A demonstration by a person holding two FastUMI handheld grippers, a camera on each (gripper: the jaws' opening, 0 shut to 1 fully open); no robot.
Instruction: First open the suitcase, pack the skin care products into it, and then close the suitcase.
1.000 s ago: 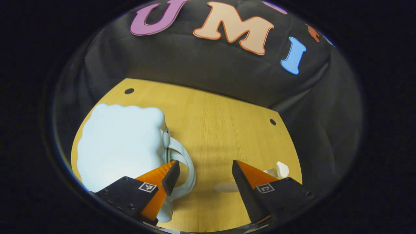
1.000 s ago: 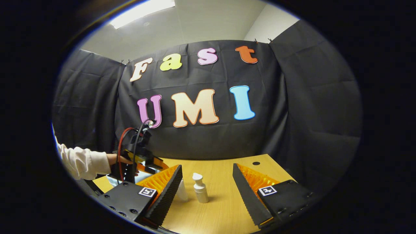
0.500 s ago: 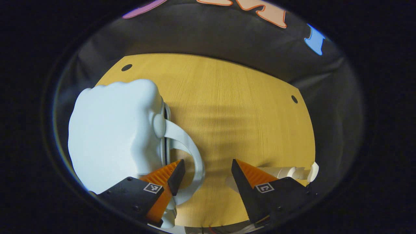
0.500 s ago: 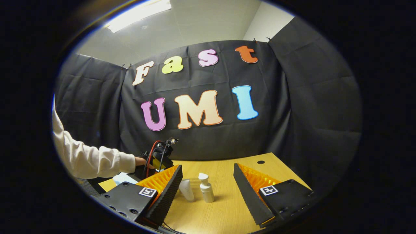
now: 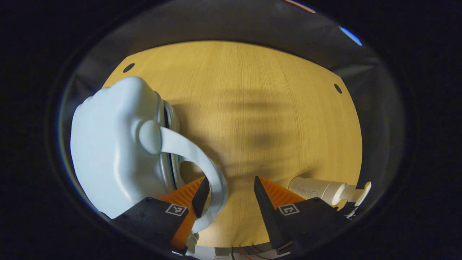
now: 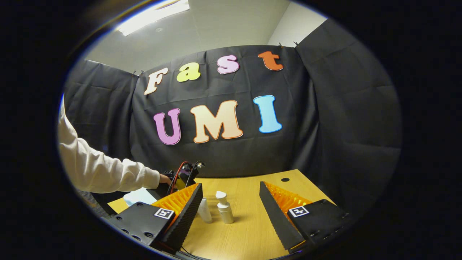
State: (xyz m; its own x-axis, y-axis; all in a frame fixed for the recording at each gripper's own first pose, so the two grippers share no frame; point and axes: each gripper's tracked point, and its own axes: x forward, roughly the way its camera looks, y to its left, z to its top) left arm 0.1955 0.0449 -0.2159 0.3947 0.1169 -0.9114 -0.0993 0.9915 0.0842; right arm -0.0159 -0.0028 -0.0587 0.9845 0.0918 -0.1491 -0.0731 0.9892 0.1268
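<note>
left gripper view: left tongs [image 5: 228,187] spread beside suitcase [image 5: 115,151] handle [image 5: 202,169]; right tongs [image 6: 230,196] spread before pump bottle [image 6: 224,207]

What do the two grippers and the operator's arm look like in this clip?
Both grippers, left and right, have black blocky bodies, each with a square black-and-white tag per side, and wedge-shaped ribbed jaws. In the right gripper view, red and black cables loop over the left gripper, and a cream long sleeve shows.
</note>
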